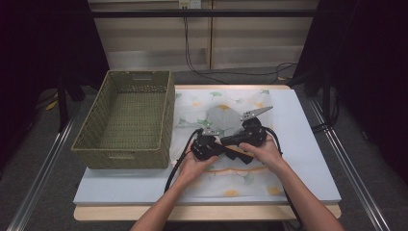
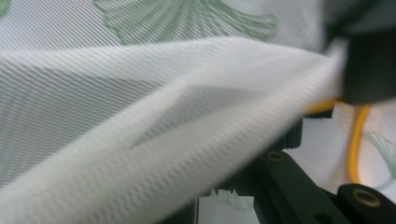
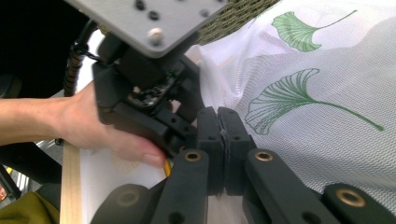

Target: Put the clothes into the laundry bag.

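Two forearms come in from the near edge of the table [image 1: 86, 211], each hand on a black gripper. Over the middle of the table the left gripper [image 1: 208, 144] and right gripper [image 1: 248, 132] meet almost touching above a thin white cloth [image 1: 231, 108] printed with green leaves. In the right gripper view its jaws are pressed together, a thin edge of the cloth [image 3: 327, 121] pinched between them. The left gripper view has a raised fold of the cloth [image 2: 140, 140] across its jaws; whether those jaws pinch it I cannot tell. A woven green basket [image 1: 126, 122] stands left of the cloth, just beside it, on the pale blue mat [image 1: 308, 139]
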Demonstrator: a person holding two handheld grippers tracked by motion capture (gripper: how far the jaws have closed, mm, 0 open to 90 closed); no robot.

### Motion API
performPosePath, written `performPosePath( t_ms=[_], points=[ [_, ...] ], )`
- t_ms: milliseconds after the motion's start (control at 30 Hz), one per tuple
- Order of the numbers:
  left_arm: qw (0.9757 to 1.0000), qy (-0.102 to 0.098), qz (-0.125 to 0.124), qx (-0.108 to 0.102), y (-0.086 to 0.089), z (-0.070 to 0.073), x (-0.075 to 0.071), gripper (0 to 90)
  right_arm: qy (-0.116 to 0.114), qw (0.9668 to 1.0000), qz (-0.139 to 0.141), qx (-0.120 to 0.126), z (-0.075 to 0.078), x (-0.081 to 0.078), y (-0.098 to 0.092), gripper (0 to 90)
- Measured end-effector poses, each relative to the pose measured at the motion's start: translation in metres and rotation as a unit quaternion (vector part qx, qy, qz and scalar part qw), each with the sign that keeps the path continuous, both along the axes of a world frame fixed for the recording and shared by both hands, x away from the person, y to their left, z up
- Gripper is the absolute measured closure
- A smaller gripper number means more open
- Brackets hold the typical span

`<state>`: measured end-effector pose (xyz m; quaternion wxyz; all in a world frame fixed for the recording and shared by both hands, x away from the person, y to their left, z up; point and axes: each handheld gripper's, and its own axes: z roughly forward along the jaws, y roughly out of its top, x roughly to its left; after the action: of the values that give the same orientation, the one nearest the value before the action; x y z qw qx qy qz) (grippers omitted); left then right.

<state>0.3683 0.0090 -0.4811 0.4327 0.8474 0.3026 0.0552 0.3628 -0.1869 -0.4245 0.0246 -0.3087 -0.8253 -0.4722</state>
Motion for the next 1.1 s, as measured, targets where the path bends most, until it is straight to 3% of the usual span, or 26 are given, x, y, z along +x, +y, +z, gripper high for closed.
performPosePath(
  t_ms=[133,233,500,767,833,900,1000,1100],
  points=[
    [0.9997,-0.007,0.024,0.002,-0.003,0.0,0.004,82.3,0.005,0.9999,-0.001,0.009,0.001,0.001,-0.001,89.3],
    [0.9994,-0.006,0.033,-0.01,-0.005,-0.002,0.007,82.0,0.007,0.9999,-0.001,0.008,0.002,0.0,-0.001,89.3],
    [0.9996,-0.013,-0.008,0.026,0.002,0.0,-0.003,71.9,0.014,0.9999,-0.002,0.009,-0.007,0.0,-0.006,89.3],
    [0.9982,-0.017,-0.042,0.039,0.018,0.011,-0.024,64.5,0.013,0.9999,-0.003,0.007,-0.009,-0.001,-0.008,89.1],
    [0.9976,-0.024,-0.046,0.046,0.024,0.016,-0.028,63.9,0.013,0.9999,-0.005,0.001,-0.01,-0.002,-0.008,88.9],
    [0.998,-0.025,-0.046,0.037,0.03,0.018,-0.032,62.4,0.015,0.9999,-0.005,0.001,-0.011,-0.002,-0.008,88.8],
    [0.9979,-0.026,-0.044,0.04,0.039,0.018,-0.035,64.5,0.017,0.9999,-0.002,-0.002,-0.011,-0.003,-0.007,88.7],
    [0.997,-0.022,-0.041,0.061,0.045,0.019,-0.038,68.1,0.015,0.9999,0.002,-0.008,-0.011,-0.006,-0.005,88.6]
  ],
)
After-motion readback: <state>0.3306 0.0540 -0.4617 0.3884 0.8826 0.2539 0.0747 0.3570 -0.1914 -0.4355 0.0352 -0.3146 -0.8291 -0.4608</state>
